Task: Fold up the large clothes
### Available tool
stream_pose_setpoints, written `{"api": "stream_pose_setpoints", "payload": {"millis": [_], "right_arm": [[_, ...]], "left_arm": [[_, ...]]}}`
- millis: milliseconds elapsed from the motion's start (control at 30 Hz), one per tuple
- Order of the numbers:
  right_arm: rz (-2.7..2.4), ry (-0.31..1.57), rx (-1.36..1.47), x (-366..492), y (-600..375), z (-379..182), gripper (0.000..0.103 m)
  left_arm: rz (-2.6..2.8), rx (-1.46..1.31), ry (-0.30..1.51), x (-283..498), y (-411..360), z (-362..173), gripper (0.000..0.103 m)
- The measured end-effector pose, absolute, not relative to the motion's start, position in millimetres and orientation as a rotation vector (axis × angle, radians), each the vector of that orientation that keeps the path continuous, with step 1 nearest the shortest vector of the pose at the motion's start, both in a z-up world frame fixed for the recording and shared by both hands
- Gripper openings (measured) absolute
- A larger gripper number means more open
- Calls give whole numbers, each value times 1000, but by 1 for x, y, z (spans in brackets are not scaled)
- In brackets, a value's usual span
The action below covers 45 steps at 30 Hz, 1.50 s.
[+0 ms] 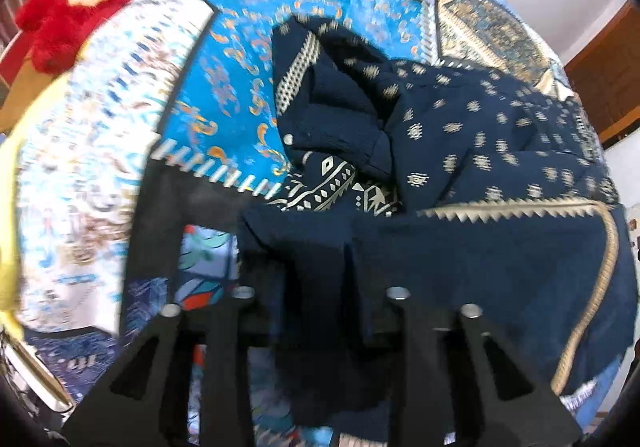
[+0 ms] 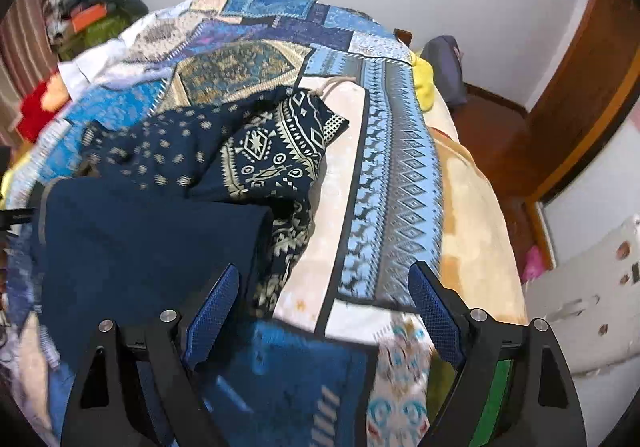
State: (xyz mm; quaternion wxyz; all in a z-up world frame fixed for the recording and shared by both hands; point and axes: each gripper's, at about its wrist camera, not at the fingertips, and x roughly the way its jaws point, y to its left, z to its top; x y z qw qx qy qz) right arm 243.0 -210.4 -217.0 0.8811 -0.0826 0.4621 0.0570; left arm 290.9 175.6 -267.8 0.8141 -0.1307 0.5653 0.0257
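Observation:
A navy garment [image 1: 480, 135] with gold print and a zigzag gold border lies crumpled on a patchwork bedspread [image 1: 240, 59]. In the left wrist view a plain navy fold of it drapes over and between the fingers of my left gripper [image 1: 320, 255]. The jaws stand somewhat apart and the cloth hides the fingertips. In the right wrist view the garment [image 2: 160, 247] lies left of centre, its patterned panel bunched up. My right gripper [image 2: 326, 299] is wide open just above the bedspread [image 2: 384, 187], with no cloth between its blue pads [image 2: 436, 315]. Its left finger sits beside the garment's edge.
A red plush toy [image 1: 60, 27] and white cloth lie at the bed's far left. A pile of clothes [image 2: 92, 7] sits in the back corner. Yellow fabric [image 2: 424, 83] hangs at the bed's right edge, beside the brown floor [image 2: 492, 127] and a wooden door [image 2: 580, 87].

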Motion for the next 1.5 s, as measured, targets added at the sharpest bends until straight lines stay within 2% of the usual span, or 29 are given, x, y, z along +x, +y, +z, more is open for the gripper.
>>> {"api": "stream_pose_setpoints", "payload": {"millis": [33,133,267,433,500,533,600,633,667,700,733,800,833,867,933,1333,1500], "right_arm": [[128,955,-154,236,-214,-209,85],[177,947,-94,221,-216,-194,85],[273,982,26,205,-208,-192,85],[343,1057,93,192,-189,-217,85],[372,1100,108,189,-181,-232,80],[389,1119,120,188,-177,-237,72],[389,1115,111,187,-171,-242,67],[395,1101,101,186,-167,-242,56],[410,1103,104,186,-164,-242,51],[417,1105,112,187,-163,-242,44],[433,1106,125,188,-160,-241,37],[485,1103,126,189,-154,-240,26],[498,1093,116,188,-150,-239,21],[502,1086,105,187,-147,-238,17],[500,1054,81,185,-142,-232,15],[489,847,86,228,-144,-167,12],[429,772,91,278,-137,-143,12]], "left_arm": [[51,-277,1193,285,177,-262,54],[82,-233,1117,264,185,-236,77],[68,-258,1114,241,193,-231,83],[24,-323,1208,216,194,-266,83],[-6,-367,1264,208,189,-289,83],[-21,-390,1284,206,185,-300,83],[-22,-413,1283,206,179,-311,83],[-21,-420,1265,206,176,-312,83],[-35,-423,1254,207,173,-313,82],[-64,-434,1242,208,171,-312,80],[-96,-457,1234,209,170,-312,73],[-155,-532,1244,213,168,-316,53],[-177,-561,1248,215,168,-317,37],[-185,-582,1249,217,169,-316,26],[-160,-513,1233,220,167,-304,12],[-134,-362,906,253,170,-170,7],[-53,-309,883,303,183,-150,7]]}}
